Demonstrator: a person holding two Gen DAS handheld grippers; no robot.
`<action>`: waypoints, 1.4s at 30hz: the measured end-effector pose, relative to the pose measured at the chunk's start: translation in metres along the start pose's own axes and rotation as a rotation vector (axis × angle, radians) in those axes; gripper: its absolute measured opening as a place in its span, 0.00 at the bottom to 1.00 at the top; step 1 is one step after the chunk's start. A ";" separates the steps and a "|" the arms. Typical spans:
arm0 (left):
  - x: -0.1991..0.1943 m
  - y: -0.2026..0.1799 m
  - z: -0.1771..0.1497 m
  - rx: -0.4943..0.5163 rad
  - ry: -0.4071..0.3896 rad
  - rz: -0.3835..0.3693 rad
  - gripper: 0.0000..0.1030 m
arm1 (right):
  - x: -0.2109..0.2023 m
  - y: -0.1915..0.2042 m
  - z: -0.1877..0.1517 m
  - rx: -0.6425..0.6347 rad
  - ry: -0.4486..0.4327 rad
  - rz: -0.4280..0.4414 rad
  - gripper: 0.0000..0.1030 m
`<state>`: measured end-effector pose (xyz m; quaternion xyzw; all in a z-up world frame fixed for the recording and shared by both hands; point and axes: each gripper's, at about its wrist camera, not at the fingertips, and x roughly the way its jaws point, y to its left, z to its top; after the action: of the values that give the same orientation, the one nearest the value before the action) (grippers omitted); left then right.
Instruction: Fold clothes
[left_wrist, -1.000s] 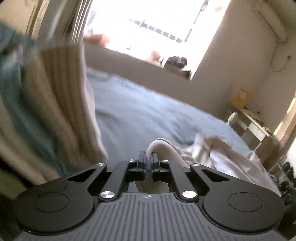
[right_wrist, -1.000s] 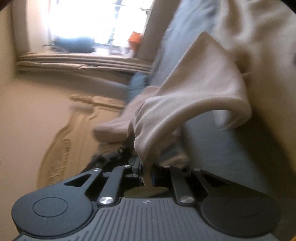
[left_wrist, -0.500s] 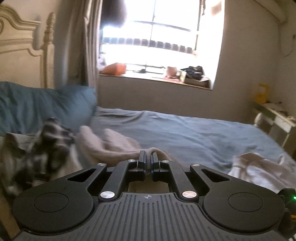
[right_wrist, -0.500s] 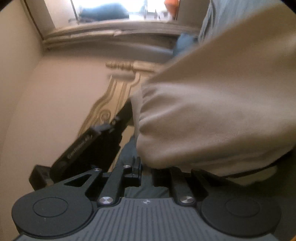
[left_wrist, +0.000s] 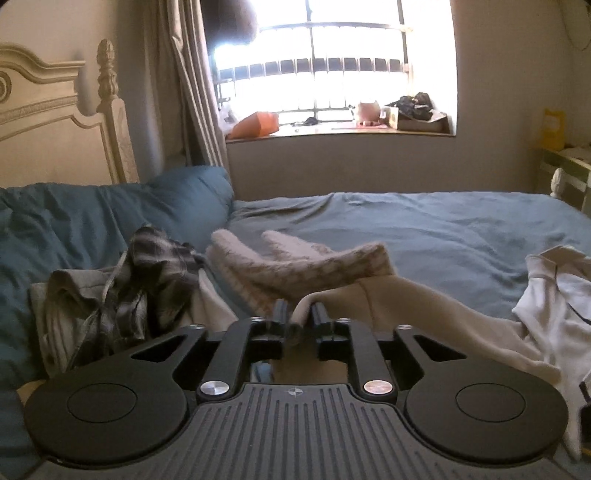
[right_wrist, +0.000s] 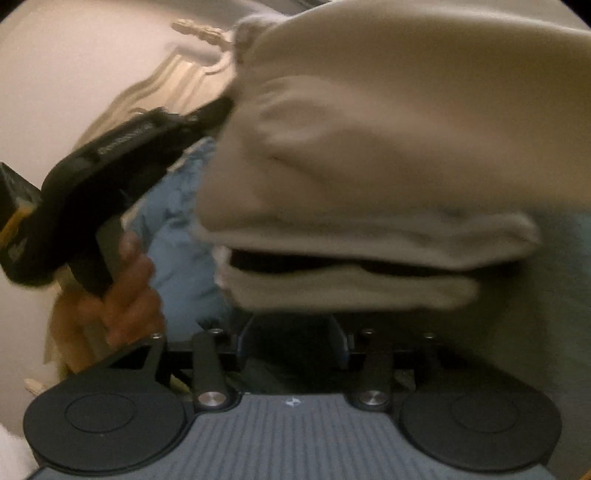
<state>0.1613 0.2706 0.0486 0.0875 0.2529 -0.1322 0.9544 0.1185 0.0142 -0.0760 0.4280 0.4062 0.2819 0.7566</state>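
Observation:
A beige garment (left_wrist: 406, 295) lies draped over the bed, its near fold rising between the fingers of my left gripper (left_wrist: 298, 314). Those jaws are opening and stand a little apart, the fold loose between them. In the right wrist view the same beige garment (right_wrist: 369, 147) bulges in blurred folds just beyond my right gripper (right_wrist: 291, 332). Its jaws are opening too, standing wide with nothing pressed between them. The left gripper's body (right_wrist: 122, 155) shows at upper left, held by a hand (right_wrist: 125, 295).
A knitted beige garment (left_wrist: 295, 266) lies folded beyond the fingers. A plaid garment (left_wrist: 155, 266) and a grey one (left_wrist: 66, 295) are heaped at left by the blue pillow (left_wrist: 110, 214). A white garment (left_wrist: 554, 288) lies right on the blue sheet (left_wrist: 424, 229). The headboard (left_wrist: 55, 122) stands far left.
Both grippers were shut on the beige cloth and have parted their jaws. The left view has swung level toward the window. The cloth has slipped clear of the right fingers.

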 end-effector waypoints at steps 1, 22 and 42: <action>-0.001 0.001 -0.001 -0.008 0.002 0.010 0.25 | -0.010 -0.007 -0.005 0.009 0.000 -0.025 0.46; 0.081 -0.149 0.033 -0.046 0.311 -0.511 0.52 | -0.205 -0.085 -0.046 0.117 -0.447 -0.510 0.46; 0.237 -0.265 -0.023 0.178 0.451 -0.542 0.50 | -0.228 -0.138 -0.056 0.246 -0.527 -0.527 0.46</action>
<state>0.2699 -0.0251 -0.1178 0.1270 0.4586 -0.3794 0.7935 -0.0355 -0.2045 -0.1285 0.4541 0.3248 -0.0926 0.8245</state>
